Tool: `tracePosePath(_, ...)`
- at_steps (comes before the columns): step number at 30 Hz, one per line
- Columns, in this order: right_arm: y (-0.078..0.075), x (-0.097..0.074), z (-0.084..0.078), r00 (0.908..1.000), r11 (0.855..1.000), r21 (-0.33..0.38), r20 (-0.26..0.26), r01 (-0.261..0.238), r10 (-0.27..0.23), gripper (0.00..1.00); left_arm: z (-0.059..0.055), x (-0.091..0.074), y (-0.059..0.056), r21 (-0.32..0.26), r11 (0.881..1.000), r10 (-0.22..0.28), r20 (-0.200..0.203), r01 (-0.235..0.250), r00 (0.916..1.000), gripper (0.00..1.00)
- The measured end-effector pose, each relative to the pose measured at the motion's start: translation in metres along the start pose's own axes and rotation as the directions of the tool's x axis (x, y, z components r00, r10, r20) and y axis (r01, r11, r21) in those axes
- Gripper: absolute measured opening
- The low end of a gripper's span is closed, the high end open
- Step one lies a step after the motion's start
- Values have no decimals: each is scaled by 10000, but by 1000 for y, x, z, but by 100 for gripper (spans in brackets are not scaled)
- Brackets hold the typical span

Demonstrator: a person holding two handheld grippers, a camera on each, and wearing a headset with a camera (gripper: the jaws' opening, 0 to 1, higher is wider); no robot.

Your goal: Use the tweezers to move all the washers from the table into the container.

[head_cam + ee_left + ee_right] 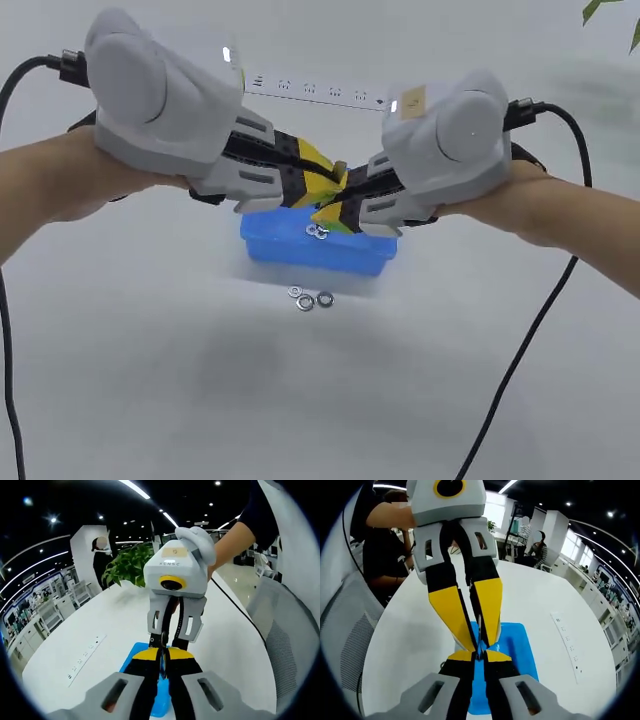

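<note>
Blue container [300,256] — few washers [317,232] inside.

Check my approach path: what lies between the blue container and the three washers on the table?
Nothing: the head view shows a bare strip of white table between the blue container and the three washers.

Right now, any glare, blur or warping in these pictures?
Head view: soft even light, washers clear, faint shadow on the table in front of them. Left gripper view: fisheye bending, ceiling lights streak. Right gripper view: same bending, container crisp.
</note>
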State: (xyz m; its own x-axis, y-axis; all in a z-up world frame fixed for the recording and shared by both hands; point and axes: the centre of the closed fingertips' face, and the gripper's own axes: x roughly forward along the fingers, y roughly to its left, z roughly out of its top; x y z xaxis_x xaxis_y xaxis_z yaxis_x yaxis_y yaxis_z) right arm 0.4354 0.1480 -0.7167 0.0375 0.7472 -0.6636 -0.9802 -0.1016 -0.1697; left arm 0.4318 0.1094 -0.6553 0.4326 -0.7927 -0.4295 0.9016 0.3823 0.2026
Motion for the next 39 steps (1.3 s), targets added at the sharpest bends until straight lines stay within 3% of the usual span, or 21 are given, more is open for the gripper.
tracePosePath(7, 1, 1, 5, 10000, 9999, -119, 45, -68, 69, 8, 4, 1, 3, 24, 10000, -82, 146, 81, 9999, 10)
tracePosePath(14, 0, -1, 5, 10000, 9998, -204, 40, -30, 31, 8, 5, 0, 0, 337, 9994, -100, 94, 97, 9999, 7)
tracePosePath(18, -2, -3, 5, 9999, 9996, -248, 118, 98, -95, 8, 7, -1, 0, 796, 9968, -12, 85, 5, 10000, 6)
tracePosePath(26, -1, -5, 4, 9999, 9998, -171, 55, 95, -94, 12, 8, -2, 0, 745, 9972, 27, 66, -32, 10000, 6)
tracePosePath(31, 7, -9, 8, 9994, 9999, 84, 340, -92, 89, 20, 9, -6, -1, 740, 9971, 196, 0, -196, 9998, 6)
tracePosePath(39, 12, -16, 2, 9994, 9998, -2, 290, 202, -202, 27, 14, -15, -4, 666, 9968, 437, 152, -446, 9989, 6)
